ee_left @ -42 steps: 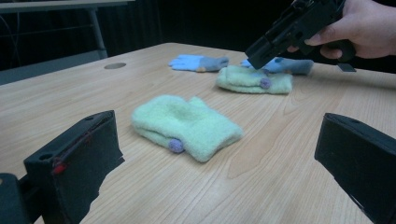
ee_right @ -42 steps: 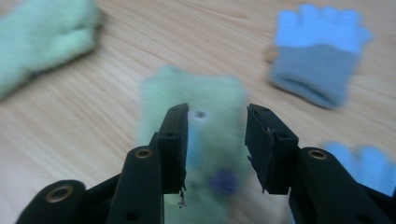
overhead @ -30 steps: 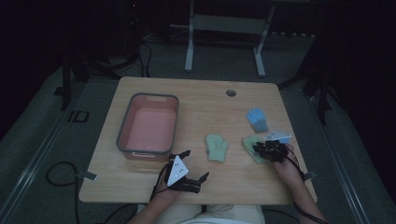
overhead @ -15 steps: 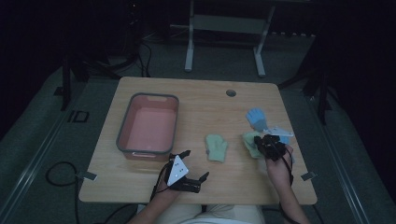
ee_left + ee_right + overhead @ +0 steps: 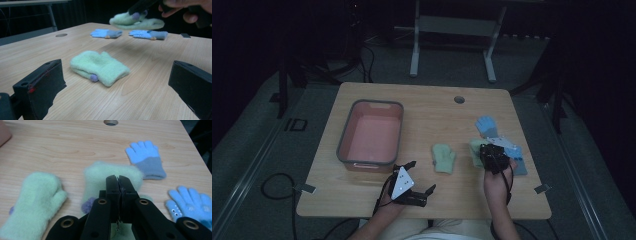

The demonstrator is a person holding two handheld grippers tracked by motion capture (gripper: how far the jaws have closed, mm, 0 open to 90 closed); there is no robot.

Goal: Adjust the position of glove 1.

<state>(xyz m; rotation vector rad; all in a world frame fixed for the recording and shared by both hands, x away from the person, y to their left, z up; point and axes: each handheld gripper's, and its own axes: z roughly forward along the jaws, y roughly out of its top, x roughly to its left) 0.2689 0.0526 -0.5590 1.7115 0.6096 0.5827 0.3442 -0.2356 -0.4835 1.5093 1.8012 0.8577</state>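
Right gripper [image 5: 118, 178] is clamped on a green mitten [image 5: 100, 176], raised off the wooden table [image 5: 422, 107]. Left gripper [image 5: 421, 176] rests wide open, empty, at the near edge. Second green mitten [image 5: 444, 158], two blue gloves [image 5: 486, 125] and a pink bin [image 5: 370, 133] lie on the tabletop; the room beyond is dark.

Right claw [image 5: 119, 182] clamped shut; left claw [image 5: 421, 176] gapes wide.

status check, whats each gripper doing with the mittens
Right gripper shut on green mitten, lifted off table. Left gripper open, idle. Second green mitten lies flat. Nothing in the way.
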